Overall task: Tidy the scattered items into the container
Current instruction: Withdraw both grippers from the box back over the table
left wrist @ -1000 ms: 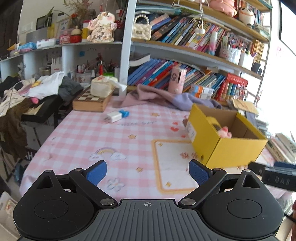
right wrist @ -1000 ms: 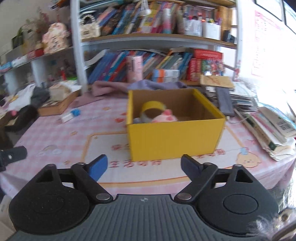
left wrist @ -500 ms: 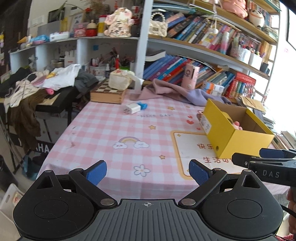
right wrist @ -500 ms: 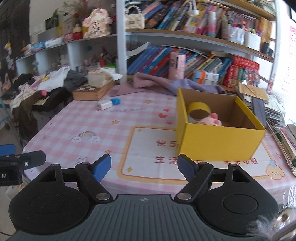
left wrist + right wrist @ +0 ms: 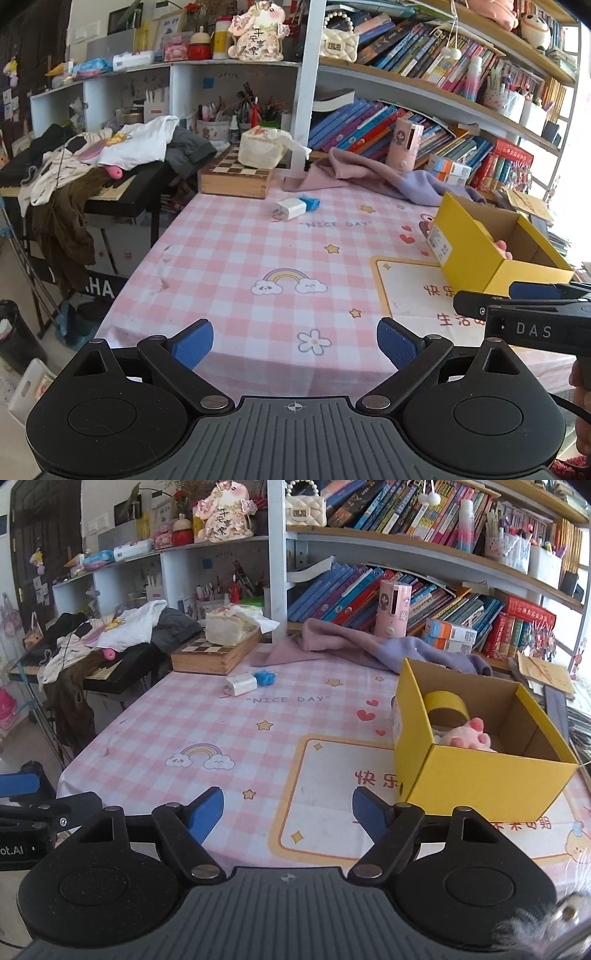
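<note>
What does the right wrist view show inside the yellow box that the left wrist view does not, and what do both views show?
Only the right wrist view shows the yellow tape roll in the yellow box. Only the left wrist view shows the label on the box's end wall. Both show the pink plush toy inside, and the white charger beside a blue item on the tablecloth.
</note>
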Demonstrator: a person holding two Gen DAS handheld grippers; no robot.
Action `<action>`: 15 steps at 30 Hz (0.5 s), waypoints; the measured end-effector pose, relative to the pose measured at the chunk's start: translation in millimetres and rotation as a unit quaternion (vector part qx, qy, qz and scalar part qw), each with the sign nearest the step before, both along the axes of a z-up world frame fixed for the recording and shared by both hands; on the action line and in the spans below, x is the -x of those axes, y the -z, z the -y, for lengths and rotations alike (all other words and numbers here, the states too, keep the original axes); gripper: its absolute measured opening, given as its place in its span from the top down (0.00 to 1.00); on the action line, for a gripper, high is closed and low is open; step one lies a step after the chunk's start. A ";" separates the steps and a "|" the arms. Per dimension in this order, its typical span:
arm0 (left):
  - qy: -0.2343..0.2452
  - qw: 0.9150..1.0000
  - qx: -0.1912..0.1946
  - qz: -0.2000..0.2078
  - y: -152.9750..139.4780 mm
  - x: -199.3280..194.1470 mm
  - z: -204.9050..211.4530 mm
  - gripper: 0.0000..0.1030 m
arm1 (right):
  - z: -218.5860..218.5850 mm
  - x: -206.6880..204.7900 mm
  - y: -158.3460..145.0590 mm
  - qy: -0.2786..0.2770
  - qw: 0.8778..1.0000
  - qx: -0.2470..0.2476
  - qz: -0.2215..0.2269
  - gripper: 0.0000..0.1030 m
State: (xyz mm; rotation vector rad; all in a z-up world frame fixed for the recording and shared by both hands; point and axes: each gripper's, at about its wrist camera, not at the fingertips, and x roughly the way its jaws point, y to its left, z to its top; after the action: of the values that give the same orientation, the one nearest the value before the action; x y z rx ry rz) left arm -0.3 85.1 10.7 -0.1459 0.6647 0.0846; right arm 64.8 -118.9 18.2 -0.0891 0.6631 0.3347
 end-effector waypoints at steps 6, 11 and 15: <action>0.009 1.000 -0.015 -0.004 4.0 -43.4 -6.4 0.06 | -9.2 -41.2 8.6 -0.002 1.000 0.002 -0.010 0.29; 0.011 1.000 -0.023 -0.009 6.8 -87.1 -12.0 0.06 | -12.4 -86.3 10.1 0.009 1.000 -0.005 -0.014 0.30; 0.021 0.999 -0.030 -0.013 9.8 -121.3 -11.9 0.06 | -16.7 -121.5 14.6 0.003 1.000 -0.007 -0.025 0.31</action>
State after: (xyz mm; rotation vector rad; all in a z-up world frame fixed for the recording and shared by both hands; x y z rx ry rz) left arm 121.0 97.1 1.0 -0.0733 0.6908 0.0653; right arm 186.2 -102.2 3.6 -0.0659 0.7095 0.3362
